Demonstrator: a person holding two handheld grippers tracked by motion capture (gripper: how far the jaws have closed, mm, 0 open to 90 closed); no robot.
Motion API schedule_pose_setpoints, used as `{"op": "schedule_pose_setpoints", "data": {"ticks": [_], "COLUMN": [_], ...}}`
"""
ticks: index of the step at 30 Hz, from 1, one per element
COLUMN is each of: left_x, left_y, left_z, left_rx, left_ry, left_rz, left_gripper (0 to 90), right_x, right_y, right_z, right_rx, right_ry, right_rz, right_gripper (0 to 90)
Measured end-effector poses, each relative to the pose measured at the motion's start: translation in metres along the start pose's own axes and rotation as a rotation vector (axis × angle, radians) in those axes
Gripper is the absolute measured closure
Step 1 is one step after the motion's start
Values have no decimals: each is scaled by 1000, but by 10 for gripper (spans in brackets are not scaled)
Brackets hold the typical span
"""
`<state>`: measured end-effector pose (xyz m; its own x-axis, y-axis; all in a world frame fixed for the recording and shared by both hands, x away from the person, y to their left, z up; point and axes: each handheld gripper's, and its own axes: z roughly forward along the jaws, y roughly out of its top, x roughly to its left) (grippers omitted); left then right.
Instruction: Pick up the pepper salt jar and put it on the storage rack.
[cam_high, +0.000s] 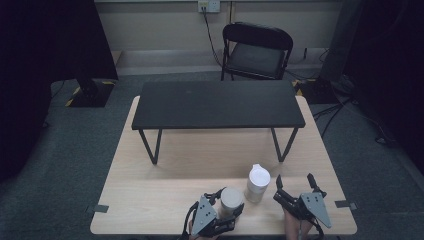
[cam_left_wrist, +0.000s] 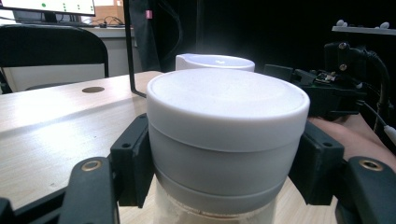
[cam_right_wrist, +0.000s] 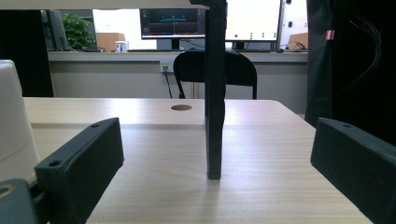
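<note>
i have the left gripper (cam_high: 226, 205) clamped on the jar (cam_high: 231, 200), its fingers (cam_left_wrist: 133, 161) pressing the lid band from both sides, as the left gripper view shows. the jar stands upright on the table (cam_high: 150, 200) near the front edge, a little right of the middle. i judge the grasp is made and the lift is the step in hand; where the jar goes i cannot tell.

the right gripper (cam_high: 296, 186) rests near the front right corner with its fingers (cam_right_wrist: 79, 163) spread wide and nothing between them.

next i want a straight rise, keeping the jar level, since the grip sits high on the lid and the body below could swing or slip out if the lid is loose.

the white cup (cam_high: 258, 183) stands just beside the jar, toward the right and a bit farther in, so any sideways move that way risks a knock. the black shelf (cam_high: 217, 105) spans the far half of the table, and its right leg (cam_right_wrist: 214, 93) stands ahead of the right gripper. a chair (cam_high: 257, 50) sits beyond the far edge.
</note>
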<state>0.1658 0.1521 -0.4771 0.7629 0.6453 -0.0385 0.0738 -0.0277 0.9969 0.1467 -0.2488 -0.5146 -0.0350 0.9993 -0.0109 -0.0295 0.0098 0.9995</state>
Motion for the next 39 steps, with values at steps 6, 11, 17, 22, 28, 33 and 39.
{"op": "schedule_pose_setpoints", "data": {"ticks": [6, 11, 17, 22, 28, 33, 39], "left_x": [-2, -3, -5, -6, -6, -5, -4], "left_y": [0, 0, 0, 0, 3, 4, 6], "left_z": [0, -1, -2, -4, -7, -8, -11], "left_rx": [1, 0, 0, 0, 4, -1, -4], "left_ry": [9, 10, 20, 31, 29, 31, 39], "left_rz": [2, 0, 1, 0, 7, 7, 27], "left_gripper": [340, 341, 341, 341, 341, 341, 341], "right_x": [0, 0, 0, 0, 0, 0, 0], "right_y": [0, 0, 0, 0, 0, 0, 0], "right_z": [0, 0, 0, 0, 0, 0, 0], "right_rx": [0, 0, 0, 0, 0, 0, 0], "right_ry": [2, 2, 1, 1, 0, 1, 2], "right_rz": [0, 0, 0, 0, 0, 0, 0], "right_gripper": [12, 12, 12, 12, 12, 12, 12]}}
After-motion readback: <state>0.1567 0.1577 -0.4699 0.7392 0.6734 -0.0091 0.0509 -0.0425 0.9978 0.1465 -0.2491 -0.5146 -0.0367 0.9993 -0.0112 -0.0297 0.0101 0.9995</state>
